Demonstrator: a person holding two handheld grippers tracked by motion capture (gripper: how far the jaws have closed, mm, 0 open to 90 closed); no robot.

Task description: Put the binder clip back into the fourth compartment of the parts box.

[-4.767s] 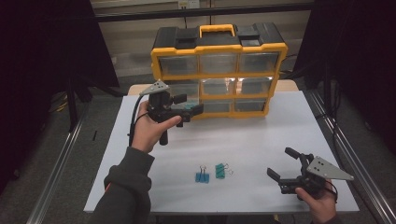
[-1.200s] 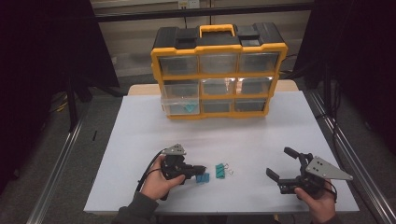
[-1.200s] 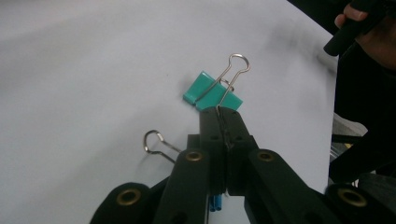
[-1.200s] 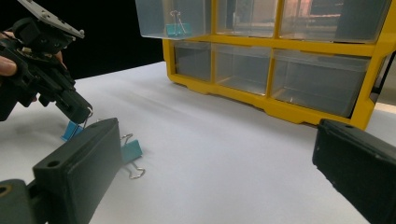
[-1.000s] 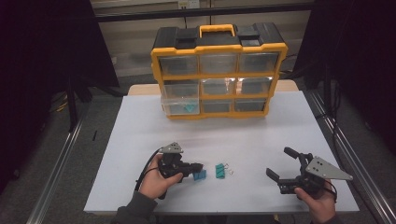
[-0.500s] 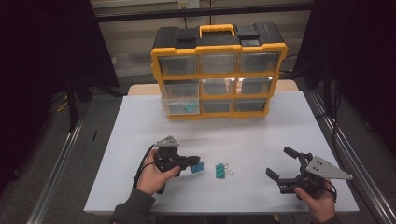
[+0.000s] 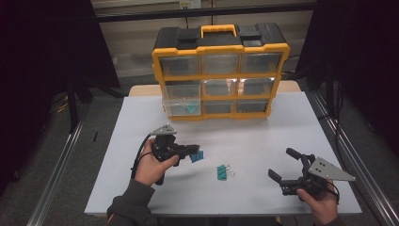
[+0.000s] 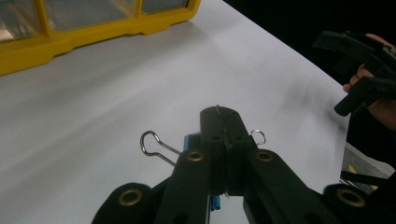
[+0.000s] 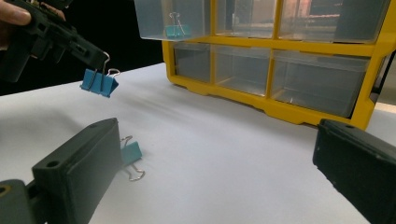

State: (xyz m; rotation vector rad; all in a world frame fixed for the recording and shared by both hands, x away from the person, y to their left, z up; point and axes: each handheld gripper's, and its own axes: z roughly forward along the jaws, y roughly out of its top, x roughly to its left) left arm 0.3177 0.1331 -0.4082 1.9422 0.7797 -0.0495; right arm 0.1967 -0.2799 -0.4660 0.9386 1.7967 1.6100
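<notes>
In the left tool point(image 7: 194, 152) (airborne): blue clip point(image 7: 197, 156)

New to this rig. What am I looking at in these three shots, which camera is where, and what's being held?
No robot here: a person holds a two-jaw tool in each hand. The high view looks down on a white table from above; the other two cameras ride on the tools, looking along their black jaws. The left hand-held gripper is shut on the wire handle of a blue binder clip, lifted off the table. The right hand-held gripper is open and holds nothing. A teal binder clip lies on the table. At the back stands a yellow drawer organizer, one drawer pulled out with a clip inside.
</notes>
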